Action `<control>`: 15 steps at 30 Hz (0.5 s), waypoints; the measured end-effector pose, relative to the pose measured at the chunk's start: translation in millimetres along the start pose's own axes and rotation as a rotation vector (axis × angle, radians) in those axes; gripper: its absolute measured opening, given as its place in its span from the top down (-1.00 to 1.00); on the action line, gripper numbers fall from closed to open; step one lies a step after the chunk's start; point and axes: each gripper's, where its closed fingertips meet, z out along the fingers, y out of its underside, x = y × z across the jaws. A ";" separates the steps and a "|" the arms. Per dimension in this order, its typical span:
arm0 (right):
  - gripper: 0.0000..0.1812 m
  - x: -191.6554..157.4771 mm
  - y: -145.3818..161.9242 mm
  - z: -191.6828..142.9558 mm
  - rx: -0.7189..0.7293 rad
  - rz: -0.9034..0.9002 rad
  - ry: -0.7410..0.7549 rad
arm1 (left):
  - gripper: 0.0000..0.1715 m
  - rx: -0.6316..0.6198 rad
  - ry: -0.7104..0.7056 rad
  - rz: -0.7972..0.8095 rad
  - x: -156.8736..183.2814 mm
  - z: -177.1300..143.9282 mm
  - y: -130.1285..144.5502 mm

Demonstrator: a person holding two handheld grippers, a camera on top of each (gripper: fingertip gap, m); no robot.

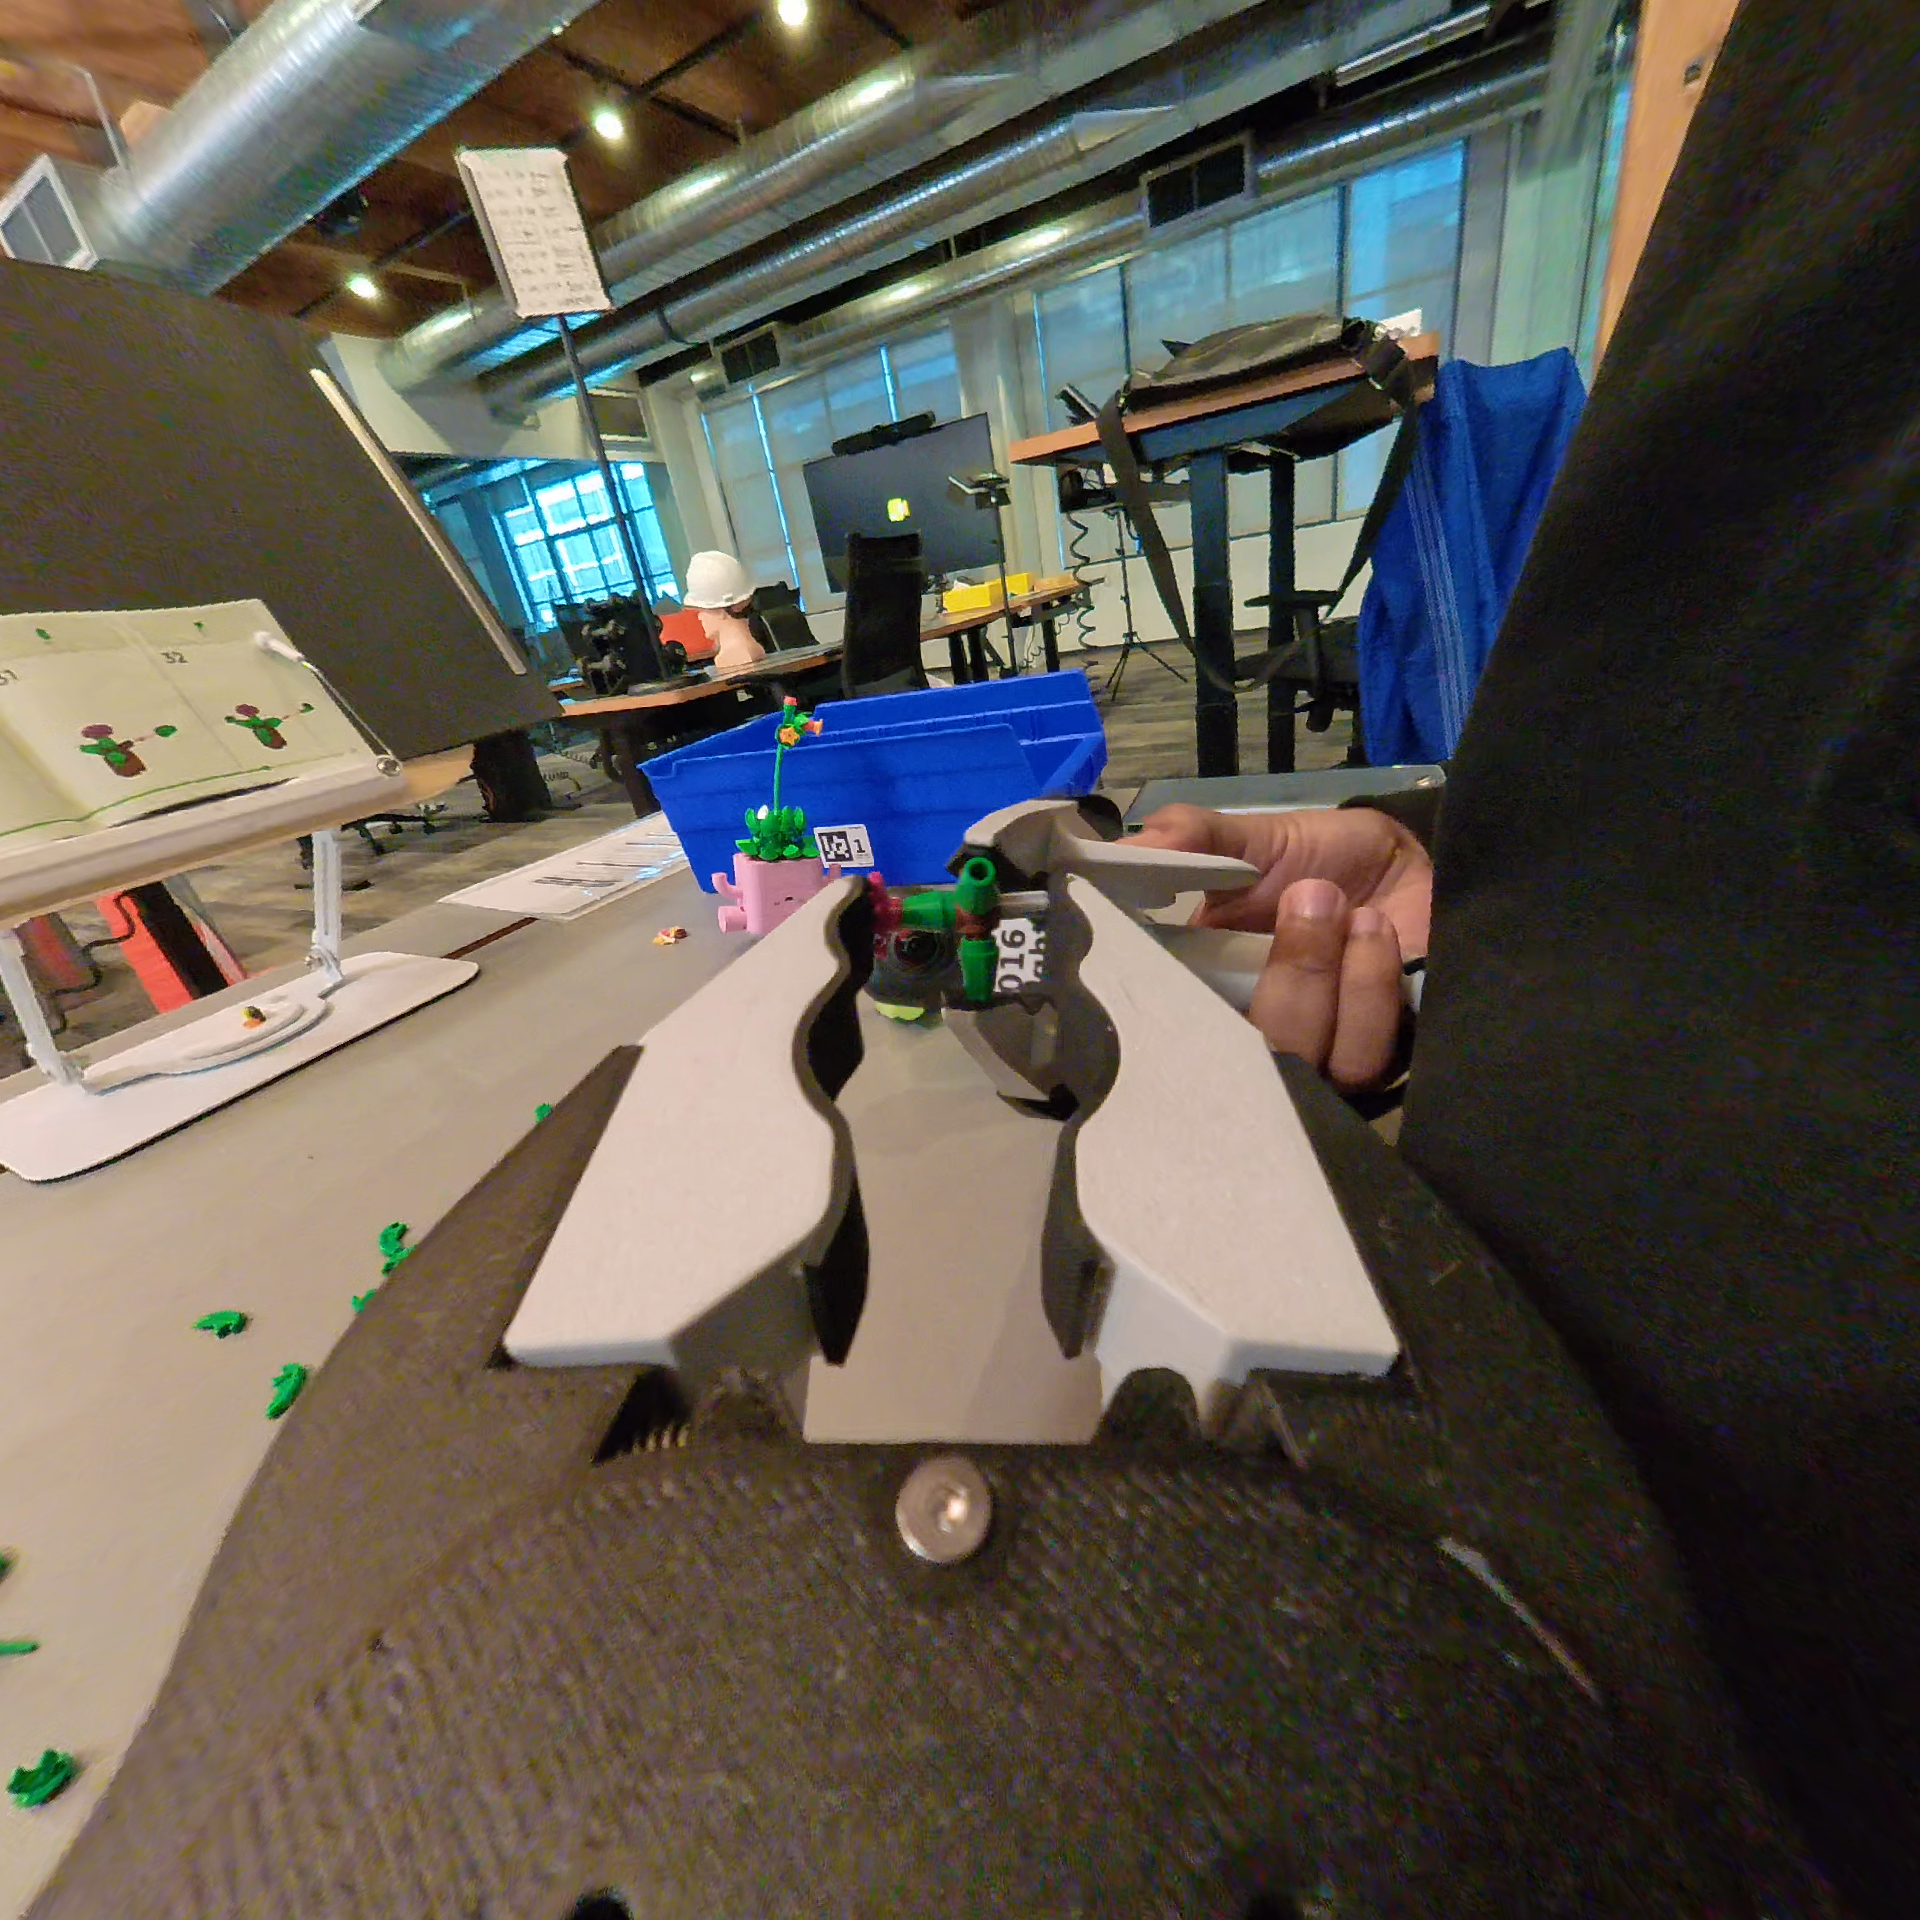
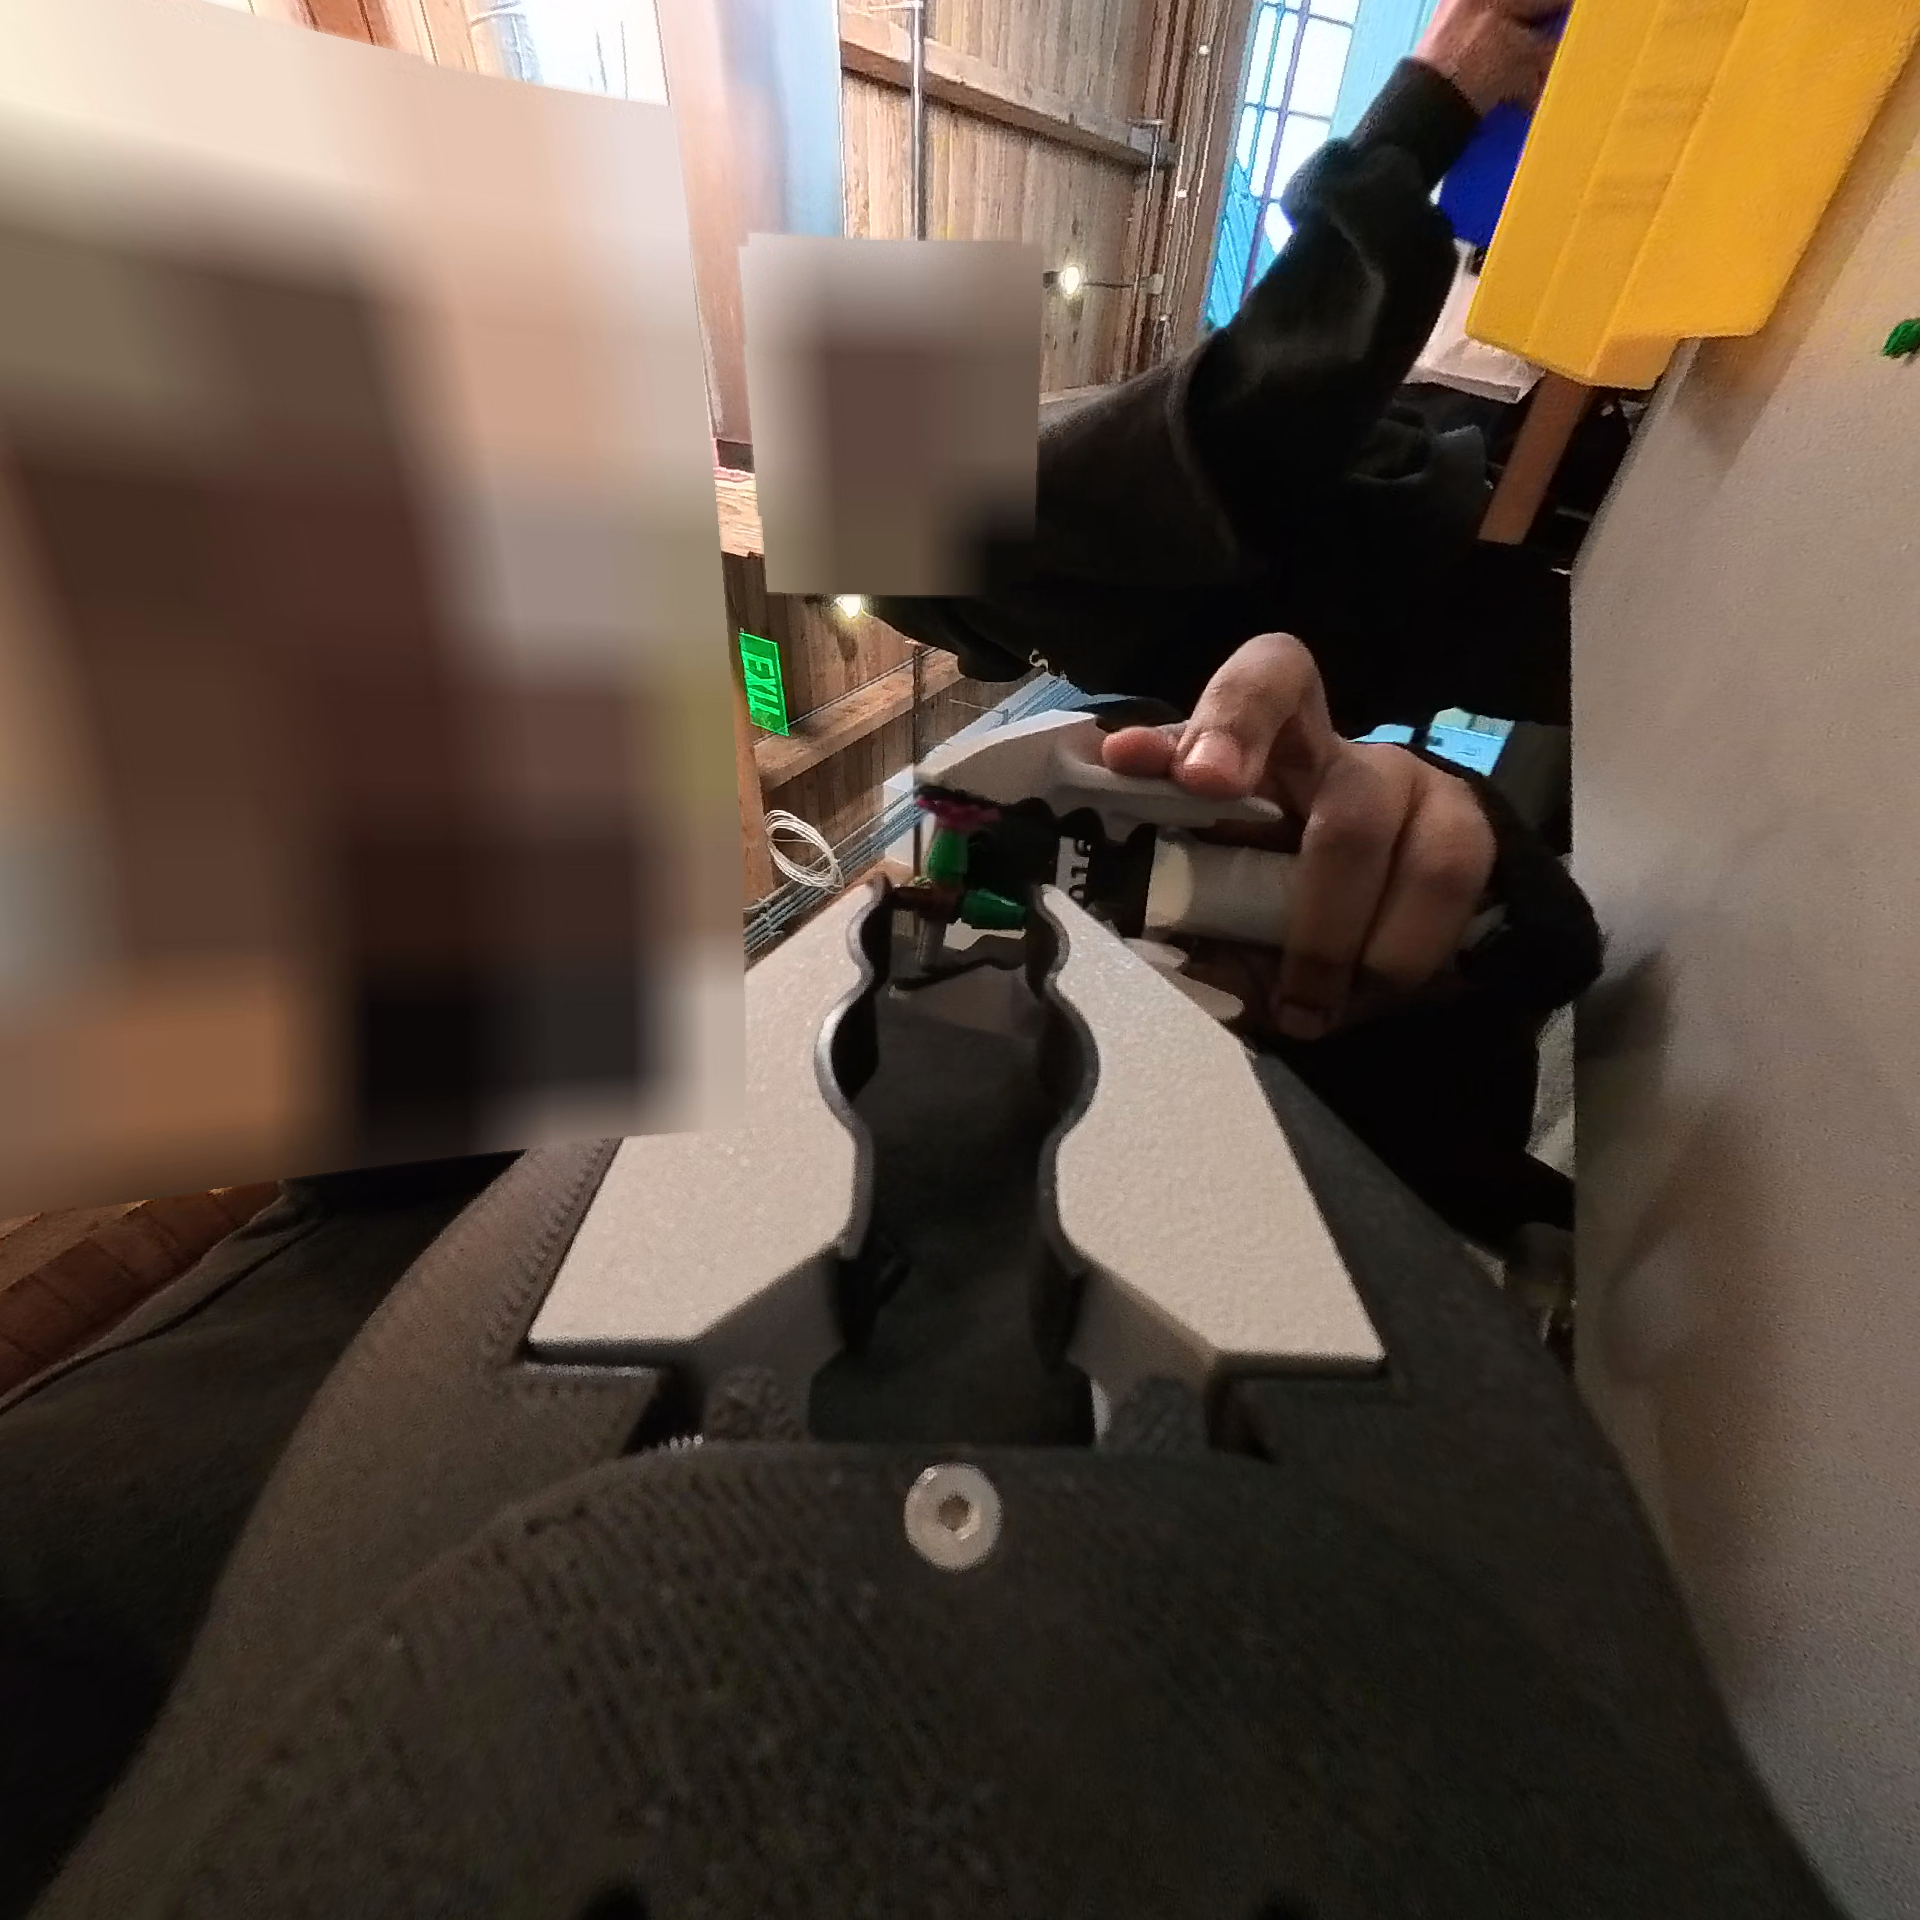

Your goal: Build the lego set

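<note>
Left hand-held gripper (image 1: 961, 925), centre frame: jaws clamped on the flower stem (image 1: 951, 920). Right hand-held gripper (image 2: 961, 920), centre frame: jaws pinching the same stem's green branch, above the bench (image 1: 312, 1195). Advice: press along the stud axis, keep the left steady, check booklet (image 1: 156, 717).

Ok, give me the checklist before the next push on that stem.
1. Stem spans the right gripper tips: ok.
2. Left gripper gripping the stem: cannot tell; the tips flank it, contact is hidden.
3. Flower on the stem's end: ok.
4. Manual open on its stand: ok.
5. Pink pot upright, apart from both grippers: ok.
6. Spare leaves loose on the table: ok.
</note>
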 end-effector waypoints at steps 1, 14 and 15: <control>0.74 -0.1 -0.4 -0.2 0.003 0.003 -0.002 | 0.65 -0.013 0.005 -0.007 -0.2 0.3 1.1; 0.85 11.3 -12.0 -36.8 -0.084 -0.455 0.419 | 0.63 -0.169 -0.224 0.078 -53.1 -17.2 20.2; 0.82 18.5 -16.6 -39.5 -0.100 -0.553 0.517 | 0.63 -0.187 -0.279 0.089 -67.0 -25.6 21.3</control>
